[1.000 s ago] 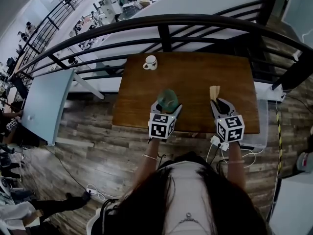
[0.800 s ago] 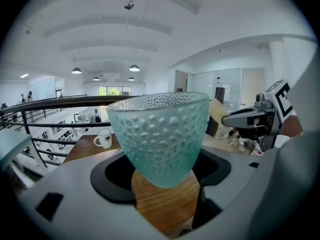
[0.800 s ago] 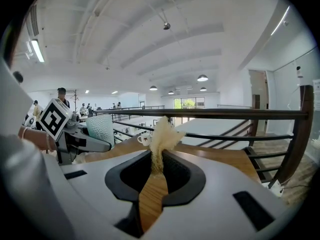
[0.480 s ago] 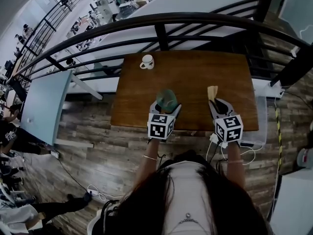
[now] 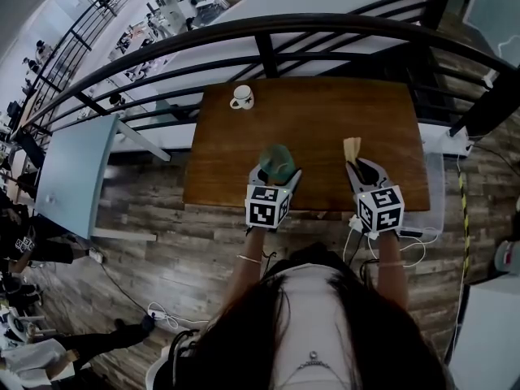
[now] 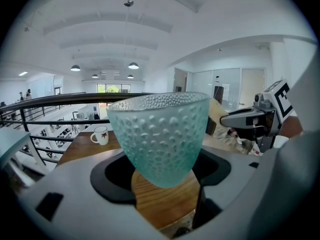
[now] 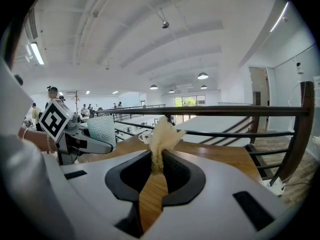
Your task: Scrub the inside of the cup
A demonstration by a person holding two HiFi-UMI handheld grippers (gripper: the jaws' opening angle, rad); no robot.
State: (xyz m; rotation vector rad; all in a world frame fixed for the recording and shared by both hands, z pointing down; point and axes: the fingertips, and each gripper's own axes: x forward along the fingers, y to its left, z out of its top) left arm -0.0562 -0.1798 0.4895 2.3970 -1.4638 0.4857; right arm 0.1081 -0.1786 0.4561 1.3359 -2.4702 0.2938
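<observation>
Next to nothing moved since the earlier frame: the head view drifted slightly, so the table and white mug sit a touch higher and further left in it, while both grippers and their loads stay put. The left gripper has its jaws spread wide and clamped on the lower body of the teal dimpled glass cup. The left gripper view shows the pads on either side of the cup, which is upright with its mouth up; wood grain shows under the base between the jaws of the left gripper. I can't tell if the base touches the wood. The cup sits over the front part of the table, left of centre. The right gripper has its jaws nearly together, pinching the bottom end of a thin tan scrub pad. In the right gripper view the pad stands up out of the narrow gap of the right gripper, with its top flared and leaning slightly right. The pad is outside the cup and apart from it, with the two grippers side by side at about the same depth. The white mug stands alone near the far left corner, handle to the left, also visible in the left gripper view. A black railing runs behind the table.
</observation>
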